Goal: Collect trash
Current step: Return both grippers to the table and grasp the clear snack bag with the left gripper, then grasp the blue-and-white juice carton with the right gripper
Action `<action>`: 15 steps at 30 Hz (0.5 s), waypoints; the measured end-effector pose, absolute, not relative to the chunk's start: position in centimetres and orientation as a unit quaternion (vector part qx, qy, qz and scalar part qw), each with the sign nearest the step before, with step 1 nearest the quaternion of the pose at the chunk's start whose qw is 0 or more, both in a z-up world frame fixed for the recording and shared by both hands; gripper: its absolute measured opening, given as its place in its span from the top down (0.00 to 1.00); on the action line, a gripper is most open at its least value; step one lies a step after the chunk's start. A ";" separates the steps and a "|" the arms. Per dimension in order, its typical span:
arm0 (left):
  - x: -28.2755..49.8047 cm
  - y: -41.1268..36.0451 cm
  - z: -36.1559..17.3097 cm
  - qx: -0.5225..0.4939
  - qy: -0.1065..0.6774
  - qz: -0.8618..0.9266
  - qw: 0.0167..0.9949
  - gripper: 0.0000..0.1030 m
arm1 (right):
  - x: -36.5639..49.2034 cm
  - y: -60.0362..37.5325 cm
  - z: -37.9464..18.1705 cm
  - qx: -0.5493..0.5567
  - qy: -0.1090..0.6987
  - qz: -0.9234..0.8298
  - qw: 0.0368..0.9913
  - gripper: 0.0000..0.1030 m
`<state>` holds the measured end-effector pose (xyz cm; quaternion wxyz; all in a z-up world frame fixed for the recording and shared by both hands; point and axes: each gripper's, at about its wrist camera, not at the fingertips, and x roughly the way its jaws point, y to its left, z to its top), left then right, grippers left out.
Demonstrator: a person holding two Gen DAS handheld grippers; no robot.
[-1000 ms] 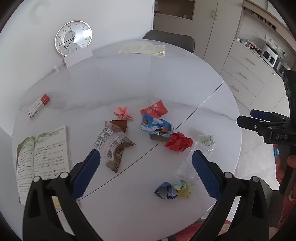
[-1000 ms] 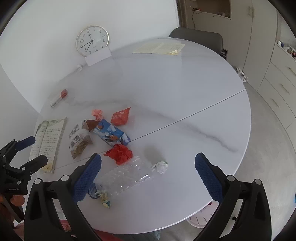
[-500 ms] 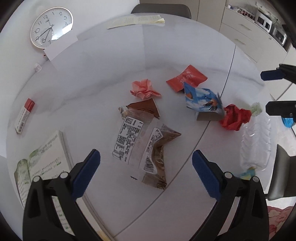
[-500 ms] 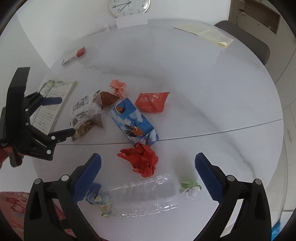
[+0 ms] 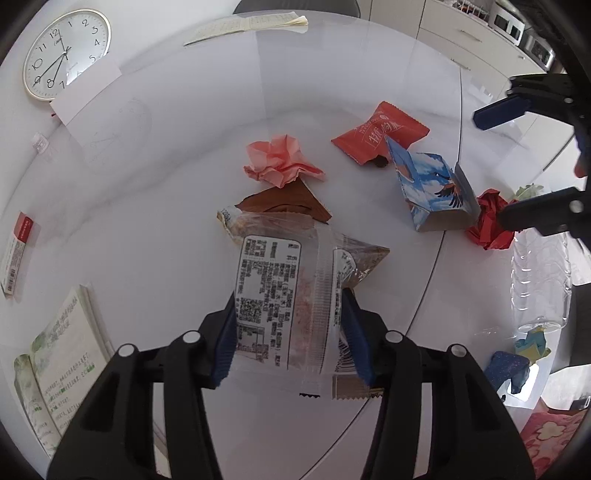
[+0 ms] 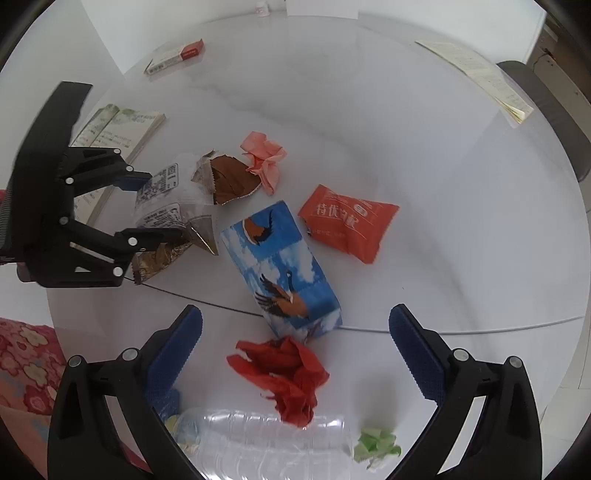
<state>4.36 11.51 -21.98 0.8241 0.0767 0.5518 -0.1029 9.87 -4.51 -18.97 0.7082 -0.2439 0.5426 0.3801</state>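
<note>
A clear-and-brown snack wrapper (image 5: 288, 280) lies on the white round table (image 5: 166, 206). My left gripper (image 5: 289, 299) has its jaws closing on it, blue pads pressing its two sides; the right wrist view shows the same left gripper (image 6: 162, 206) clamped on the wrapper (image 6: 166, 206). My right gripper (image 6: 295, 314) hangs open over a red crumpled paper (image 6: 288, 376), just behind a clear plastic bottle (image 6: 266, 439). A blue bird-print carton (image 6: 284, 266), a red snack packet (image 6: 347, 221), a pink paper wad (image 6: 264, 155) and a green wad (image 6: 375, 443) lie around.
An open booklet (image 5: 62, 350) and a small red-and-white box (image 5: 16, 254) lie at the left. A wall clock (image 5: 66, 51) leans at the back beside a sheaf of papers (image 5: 247, 26). A blue-and-yellow wad (image 5: 517, 362) sits near the table's front edge.
My left gripper came down onto the snack wrapper and its jaws narrowed around it. My right gripper sank and rolled, now closer over the red paper and the carton.
</note>
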 end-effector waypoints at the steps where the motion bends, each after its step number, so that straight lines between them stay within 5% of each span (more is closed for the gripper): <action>1: 4.3 11.6 -21.9 0.075 0.551 -0.104 0.825 0.53 | 10.0 -4.1 -19.2 -0.248 0.543 0.383 0.705 0.03; 10: 2.6 13.3 -18.9 0.031 0.531 -0.090 0.842 0.53 | 10.0 -0.6 -21.3 -0.317 0.526 0.411 0.674 0.04; 15: 0.5 14.6 -16.8 0.004 0.518 -0.064 0.853 0.53 | 10.4 0.5 -22.5 -0.343 0.542 0.402 0.653 0.39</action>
